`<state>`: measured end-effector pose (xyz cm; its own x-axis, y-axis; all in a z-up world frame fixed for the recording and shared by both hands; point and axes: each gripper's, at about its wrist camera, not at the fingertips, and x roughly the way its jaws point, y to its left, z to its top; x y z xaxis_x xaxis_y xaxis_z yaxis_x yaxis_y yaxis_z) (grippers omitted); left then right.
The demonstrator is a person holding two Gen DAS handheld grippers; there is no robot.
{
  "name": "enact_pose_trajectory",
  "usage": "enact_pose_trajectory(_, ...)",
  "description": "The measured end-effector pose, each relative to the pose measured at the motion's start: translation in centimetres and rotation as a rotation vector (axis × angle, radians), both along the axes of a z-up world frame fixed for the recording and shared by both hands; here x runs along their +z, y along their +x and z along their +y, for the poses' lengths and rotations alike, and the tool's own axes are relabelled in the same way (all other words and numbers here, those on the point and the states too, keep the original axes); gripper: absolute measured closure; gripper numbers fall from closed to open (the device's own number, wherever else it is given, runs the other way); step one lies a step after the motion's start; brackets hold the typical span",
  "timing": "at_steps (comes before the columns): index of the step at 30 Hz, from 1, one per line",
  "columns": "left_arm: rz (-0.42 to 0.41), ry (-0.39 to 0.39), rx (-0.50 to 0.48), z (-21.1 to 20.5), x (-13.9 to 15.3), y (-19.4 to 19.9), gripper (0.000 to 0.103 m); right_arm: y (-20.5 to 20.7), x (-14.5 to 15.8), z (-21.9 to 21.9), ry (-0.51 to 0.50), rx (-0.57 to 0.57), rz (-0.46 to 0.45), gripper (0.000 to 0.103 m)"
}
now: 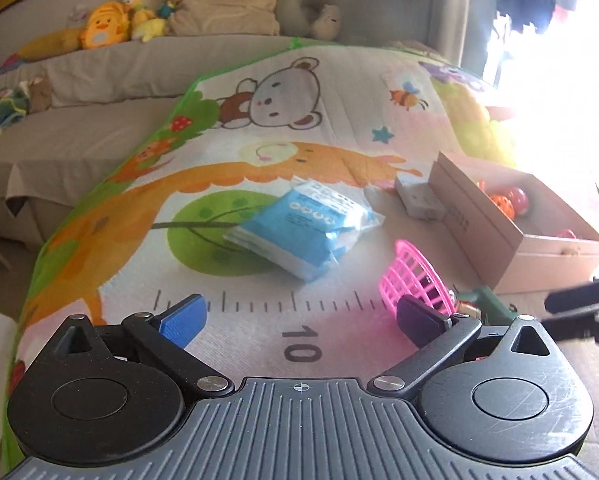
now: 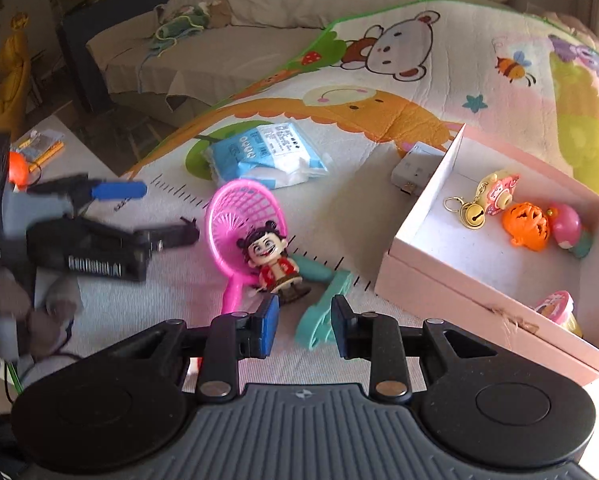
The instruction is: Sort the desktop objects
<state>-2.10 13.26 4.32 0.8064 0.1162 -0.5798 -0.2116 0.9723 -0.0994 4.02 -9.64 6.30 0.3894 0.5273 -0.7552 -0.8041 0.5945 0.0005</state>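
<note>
Right gripper: jaws partly spread, straddling teal toy flat on play mat; contact with pads not discernible. Just beyond: figurine lying against pink racket. Left gripper: jaws spread wide, nothing between, low over the mat's ruler print; pink racket just past its right finger. Further out: blue tissue pack, white adapter touching pink box. Inside box: bell keychain, orange ball, other small toys. Far: sofa with plush toys.
</note>
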Motion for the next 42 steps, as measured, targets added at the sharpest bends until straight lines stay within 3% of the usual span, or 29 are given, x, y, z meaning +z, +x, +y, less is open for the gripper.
enact_pose_trajectory(2, -0.015, 0.003, 0.016, 0.1, 0.8, -0.5, 0.000, -1.1, -0.7, -0.2, -0.014, 0.000, -0.055, 0.074)
enact_pose_trajectory(4, -0.032, -0.015, -0.015, -0.2, 1.7, -1.2, 0.000, -0.8, -1.1, -0.6, 0.006, -0.030, -0.049, 0.068)
enact_pose_trajectory(8, 0.008, -0.043, -0.188, -2.9, 1.6, -1.7, 0.000, 1.1, -2.3, -0.5, 0.075, -0.121, -0.002, 0.067)
enact_pose_trajectory(12, 0.108, 0.077, -0.353, -7.7, -0.5, -2.4, 0.000, 1.7, -3.7, 0.3, 0.066, -0.128, -0.003, 0.068)
enact_pose_trajectory(16, 0.159, 0.161, -0.416, -9.6, -1.8, -3.6, 0.000, 0.9, -3.9, -1.2, 0.010, -0.118, -0.024, 0.072)
enact_pose_trajectory(22, 0.170, 0.201, -0.360, -8.9, -1.7, -3.4, 0.000, 0.0, -3.5, -6.1, -0.078, -0.270, -0.178, 0.072)
enact_pose_trajectory(27, 0.170, 0.317, -0.292, -8.6, -1.7, -2.9, 0.000, -0.9, -2.3, -8.4, 0.024, -0.296, -0.136, 0.065)
enact_pose_trajectory(32, 0.139, 0.370, -0.181, -6.8, -1.4, -1.8, 0.000, -1.3, -0.5, -5.9, 0.073, -0.182, -0.109, 0.064)
enact_pose_trajectory(34, 0.120, 0.356, -0.115, -5.7, -1.2, -1.1, 0.000, -0.7, 0.3, -4.5, 0.078, -0.149, -0.100, 0.064)
enact_pose_trajectory(36, 0.093, 0.282, -0.074, -4.5, -0.9, -0.5, 0.000, 0.3, 1.8, -2.7, 0.082, -0.120, -0.089, 0.064)
enact_pose_trajectory(39, 0.050, 0.141, -0.080, -3.4, -0.6, -0.3, 0.000, 4.4, 4.3, 0.6, 0.068, -0.134, -0.027, 0.064)
enact_pose_trajectory(42, 0.013, 0.051, -0.108, -3.3, -0.6, -0.6, 0.000, 10.2, 5.2, 4.3, 0.018, -0.191, 0.015, 0.065)
